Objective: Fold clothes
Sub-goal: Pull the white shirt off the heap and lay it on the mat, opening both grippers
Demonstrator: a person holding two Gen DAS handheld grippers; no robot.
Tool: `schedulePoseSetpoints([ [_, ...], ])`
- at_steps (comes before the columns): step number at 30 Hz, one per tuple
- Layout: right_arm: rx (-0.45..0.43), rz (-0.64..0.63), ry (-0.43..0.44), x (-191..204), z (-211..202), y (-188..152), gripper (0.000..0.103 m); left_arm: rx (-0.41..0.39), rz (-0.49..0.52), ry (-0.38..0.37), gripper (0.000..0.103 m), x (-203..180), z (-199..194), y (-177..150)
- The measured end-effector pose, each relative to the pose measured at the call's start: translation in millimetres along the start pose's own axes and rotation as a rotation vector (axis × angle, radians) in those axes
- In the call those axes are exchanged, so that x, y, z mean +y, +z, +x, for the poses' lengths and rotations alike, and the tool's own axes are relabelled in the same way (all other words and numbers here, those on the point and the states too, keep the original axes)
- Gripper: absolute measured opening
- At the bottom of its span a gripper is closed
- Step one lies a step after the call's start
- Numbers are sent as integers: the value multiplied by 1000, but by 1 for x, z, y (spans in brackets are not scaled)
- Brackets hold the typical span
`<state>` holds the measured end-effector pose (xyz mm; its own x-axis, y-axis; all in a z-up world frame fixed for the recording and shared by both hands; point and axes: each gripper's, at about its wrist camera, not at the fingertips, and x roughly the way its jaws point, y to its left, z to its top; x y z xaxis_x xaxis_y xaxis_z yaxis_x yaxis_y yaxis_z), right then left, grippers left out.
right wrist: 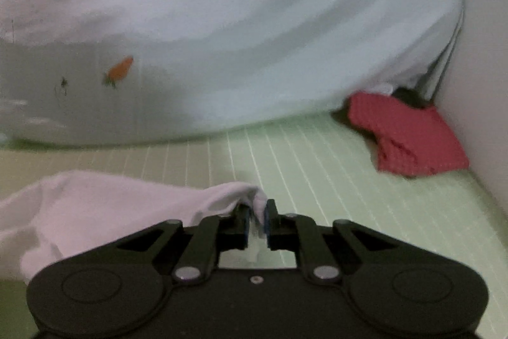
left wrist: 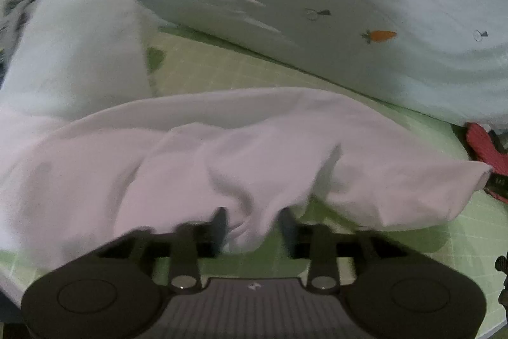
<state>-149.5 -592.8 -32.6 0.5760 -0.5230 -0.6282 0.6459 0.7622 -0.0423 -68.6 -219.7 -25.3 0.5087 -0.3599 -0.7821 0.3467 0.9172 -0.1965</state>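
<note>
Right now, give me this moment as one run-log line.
left gripper: open, white garment between jaws | right gripper: pinching garment corner | surface: green grid mat | nearby: red cloth

Green gridded mat (right wrist: 317, 167) underneath. Pale bedding (right wrist: 254, 37) printed with an orange carrot (right wrist: 120, 70) lies along its far edge.

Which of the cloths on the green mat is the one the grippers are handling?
The plain white garment. The right gripper pinches its corner; the red cloth lies apart by the wall, and the carrot-print sheet is piled behind.
</note>
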Motion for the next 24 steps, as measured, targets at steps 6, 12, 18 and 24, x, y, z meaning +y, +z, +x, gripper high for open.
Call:
schedulePoseSetpoints([
  [6, 4, 62, 68, 2, -20, -2, 36, -71, -100, 144, 69, 61, -44, -9],
  [12, -108, 155, 69, 9, -43, 16, 66, -82, -172, 321, 76, 125, -42, 11],
  [18, -65, 110, 44, 44, -26, 23, 79, -41, -125, 353, 81, 167, -17, 32],
  [24, 24, 37, 41, 80, 9, 21, 82, 10, -77, 324, 83, 188, 18, 39],
])
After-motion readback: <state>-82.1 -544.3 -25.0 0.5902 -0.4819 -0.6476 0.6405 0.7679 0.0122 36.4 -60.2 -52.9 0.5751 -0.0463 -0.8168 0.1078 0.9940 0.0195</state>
